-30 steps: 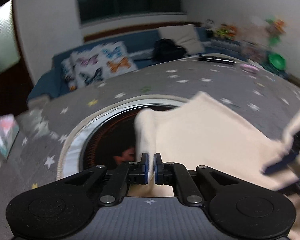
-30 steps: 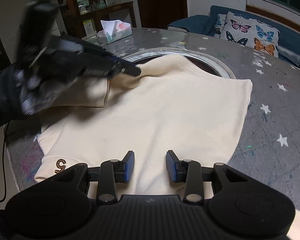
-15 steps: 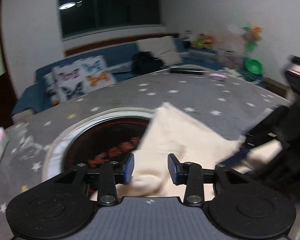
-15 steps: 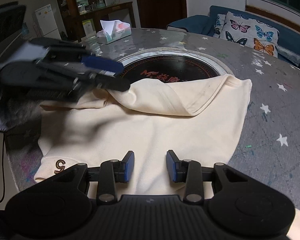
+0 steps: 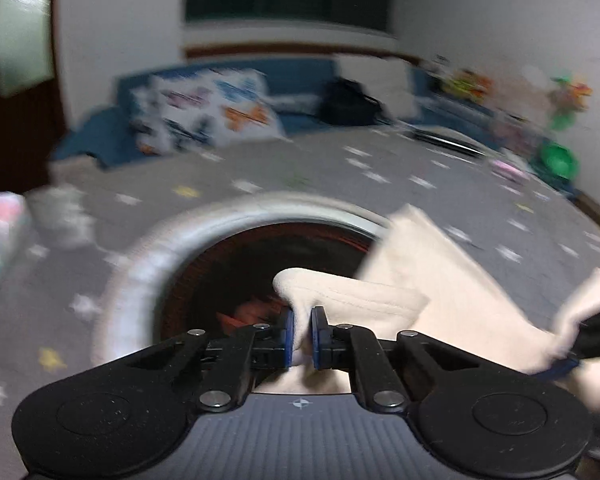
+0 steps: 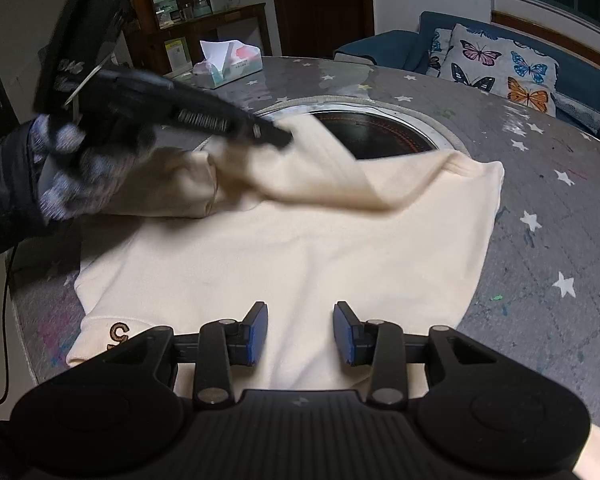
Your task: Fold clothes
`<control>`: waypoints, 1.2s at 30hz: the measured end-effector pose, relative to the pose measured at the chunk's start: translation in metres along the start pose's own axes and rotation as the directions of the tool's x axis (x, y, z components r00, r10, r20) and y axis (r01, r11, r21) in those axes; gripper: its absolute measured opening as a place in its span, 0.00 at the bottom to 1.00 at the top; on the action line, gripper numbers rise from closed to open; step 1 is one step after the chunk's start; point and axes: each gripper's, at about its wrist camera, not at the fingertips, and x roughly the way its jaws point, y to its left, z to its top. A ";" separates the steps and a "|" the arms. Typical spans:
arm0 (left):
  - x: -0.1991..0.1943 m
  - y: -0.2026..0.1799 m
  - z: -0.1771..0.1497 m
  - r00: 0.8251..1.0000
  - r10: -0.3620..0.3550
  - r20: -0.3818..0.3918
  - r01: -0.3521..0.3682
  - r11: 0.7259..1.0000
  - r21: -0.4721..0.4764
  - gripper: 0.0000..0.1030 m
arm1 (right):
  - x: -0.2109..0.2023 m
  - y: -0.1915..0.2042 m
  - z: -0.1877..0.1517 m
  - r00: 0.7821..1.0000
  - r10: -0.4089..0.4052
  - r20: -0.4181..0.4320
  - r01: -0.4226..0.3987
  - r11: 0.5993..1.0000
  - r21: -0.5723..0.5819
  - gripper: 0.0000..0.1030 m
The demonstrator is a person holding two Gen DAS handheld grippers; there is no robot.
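Note:
A cream sweatshirt [image 6: 300, 248] lies spread on the grey star-patterned table [image 6: 540, 208], its far edge over the round hob. My left gripper [image 5: 300, 320] is closing on a raised fold of that cream cloth [image 5: 352, 292], and its pads pinch the fabric. In the right wrist view the left gripper [image 6: 276, 140], held by a gloved hand [image 6: 68, 176], lifts the fold [image 6: 324, 176] above the hob rim. My right gripper [image 6: 300, 312] hovers open over the near hem, with nothing between its fingers.
The round black hob [image 6: 376, 132] with a metal ring sits in the middle of the table. A tissue box [image 6: 228, 64] stands at the far edge. Beyond the table is a blue sofa with a butterfly cushion [image 6: 500, 68]. A black cable [image 6: 4, 320] hangs at the left.
The left gripper let go of the cloth half a second ago, then closed again on a fold nearer the hob and lifted it. The right gripper has stayed still.

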 end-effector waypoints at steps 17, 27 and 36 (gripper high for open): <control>0.039 0.061 -0.002 0.974 0.214 -0.069 -0.217 0.976 -0.029 0.21 | 0.015 -0.053 0.050 0.993 -0.105 0.054 0.101 0.992 0.075 0.35; 0.008 0.090 -0.011 0.958 0.280 -0.063 -0.282 0.959 -0.038 0.31 | 0.070 -0.095 0.097 0.980 -0.196 0.033 0.191 0.976 0.106 0.35; -0.071 0.033 -0.055 0.996 0.084 -0.016 -0.082 0.992 0.091 0.45 | 0.072 -0.093 0.104 0.961 -0.276 0.025 0.273 0.958 0.091 0.35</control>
